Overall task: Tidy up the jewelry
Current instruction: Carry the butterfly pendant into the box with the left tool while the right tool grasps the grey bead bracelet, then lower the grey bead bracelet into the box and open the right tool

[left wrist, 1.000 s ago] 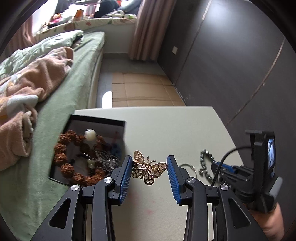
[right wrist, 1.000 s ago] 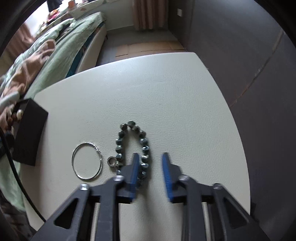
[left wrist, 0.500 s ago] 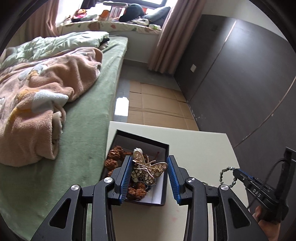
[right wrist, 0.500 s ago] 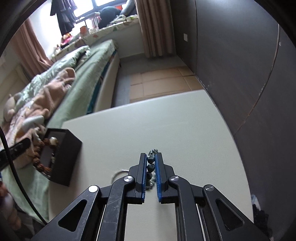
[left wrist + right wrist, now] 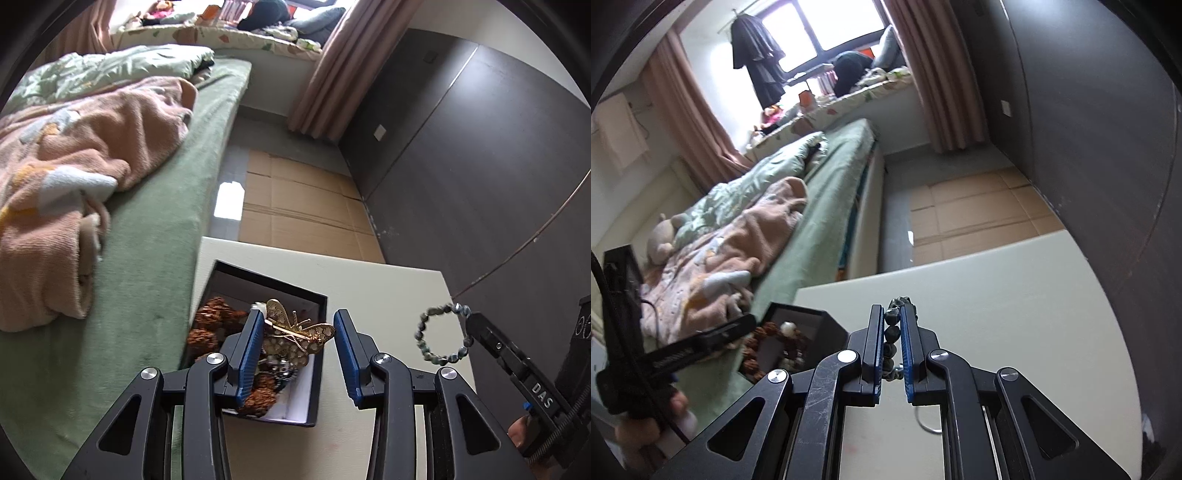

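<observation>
Right tongs [image 5: 891, 334] lifted bead bracelet [image 5: 441, 338] off table [image 5: 388, 288], clamped; left tongs [image 5: 298, 349] grip butterfly brooch [image 5: 295, 332], now above box [image 5: 314, 369].

Pink blanket [image 5: 74, 173] on green bed [image 5: 155, 236], cardboard [image 5: 295, 206] on floor, curtain [image 5: 332, 74] by window.

Soft daylight enters through the window [image 5: 827, 33] at the far end of the room, blown out to near white in the right wrist view, and the wall beside it looks pale while the dark panelled wall [image 5: 1089, 110] to the right of the window stays dim. Below the window a bright patch of glare [image 5: 229, 201] sits on the floor, and shadows are faint. Both views bend strongly toward black round edges, and the bedding [image 5: 55, 184] left of the window looks slightly soft.
</observation>
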A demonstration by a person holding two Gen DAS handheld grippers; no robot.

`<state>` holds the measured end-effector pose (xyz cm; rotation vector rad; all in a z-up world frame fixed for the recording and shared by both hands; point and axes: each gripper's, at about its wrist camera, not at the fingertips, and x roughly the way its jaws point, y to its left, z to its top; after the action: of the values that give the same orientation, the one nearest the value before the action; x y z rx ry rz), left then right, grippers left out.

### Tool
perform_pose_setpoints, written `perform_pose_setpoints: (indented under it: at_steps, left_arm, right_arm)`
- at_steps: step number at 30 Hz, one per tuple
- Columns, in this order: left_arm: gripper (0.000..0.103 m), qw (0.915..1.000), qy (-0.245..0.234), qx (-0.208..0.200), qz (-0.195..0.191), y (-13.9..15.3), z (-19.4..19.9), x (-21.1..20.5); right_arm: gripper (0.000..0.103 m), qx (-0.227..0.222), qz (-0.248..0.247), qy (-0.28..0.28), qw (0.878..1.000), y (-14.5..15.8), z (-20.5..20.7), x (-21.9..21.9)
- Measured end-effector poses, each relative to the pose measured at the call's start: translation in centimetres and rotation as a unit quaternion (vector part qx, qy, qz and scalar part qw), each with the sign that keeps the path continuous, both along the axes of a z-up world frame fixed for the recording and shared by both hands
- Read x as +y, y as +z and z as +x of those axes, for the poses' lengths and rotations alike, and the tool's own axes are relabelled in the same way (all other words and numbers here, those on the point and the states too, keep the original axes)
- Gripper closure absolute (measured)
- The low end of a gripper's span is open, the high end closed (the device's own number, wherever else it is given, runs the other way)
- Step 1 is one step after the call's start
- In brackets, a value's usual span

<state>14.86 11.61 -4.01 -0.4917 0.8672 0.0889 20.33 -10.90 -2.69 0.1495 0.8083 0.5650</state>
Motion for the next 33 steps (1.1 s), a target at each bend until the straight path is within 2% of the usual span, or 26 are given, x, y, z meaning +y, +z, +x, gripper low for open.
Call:
perform_pose_setpoints:
  at_steps: [4,6,8,15,23,26,27,28,30,33]
  left_arm:
    - [0.057,0.9999,0.009,0.001,-0.007,-0.1,0.5,0.7]
    - [0.044,0.9997,0.019,-0.004,-0.018,0.1,0.4,1.4]
    - [0.04,0.9991,0.034,-0.013,-0.024,0.4,0.2,2.2]
    - [0.039,0.9976,0.062,-0.012,-0.027,0.4,-0.3,4.5]
    - [0.039,0.9959,0.08,-0.011,-0.04,0.2,-0.6,6.1]
    - [0.039,0.9958,0.08,-0.011,-0.043,0.2,-0.5,6.2]
    - [0.039,0.9959,0.079,-0.011,-0.041,0.2,-0.5,6.2]
    - [0.039,0.9961,0.078,-0.01,-0.04,0.2,-0.5,6.1]
    - [0.039,0.9963,0.075,-0.012,-0.04,0.4,-0.6,6.0]
    - [0.039,0.9963,0.076,-0.016,-0.039,0.6,-0.8,5.8]
  right_arm:
    - [0.093,-0.008,0.025,0.023,0.999,0.6,-0.3,1.1]
    - [0.093,-0.005,0.043,0.036,0.998,0.7,-0.3,1.9]
    - [0.093,-0.003,0.057,0.047,0.997,0.7,-0.2,2.7]
    - [0.093,0.013,0.09,0.076,0.993,0.1,0.1,5.7]
    - [0.093,0.027,0.091,0.09,0.991,-1.0,0.5,8.6]
    - [0.091,0.047,0.078,0.103,0.991,-1.7,0.8,9.9]
    - [0.084,0.057,0.068,0.108,0.99,-2.0,0.9,10.4]
    - [0.07,0.064,0.065,0.112,0.989,-2.2,1.0,10.6]
    - [0.057,0.068,0.068,0.104,0.99,-2.4,0.9,10.2]
    - [0.056,0.066,0.071,0.091,0.991,-2.2,1.0,8.9]
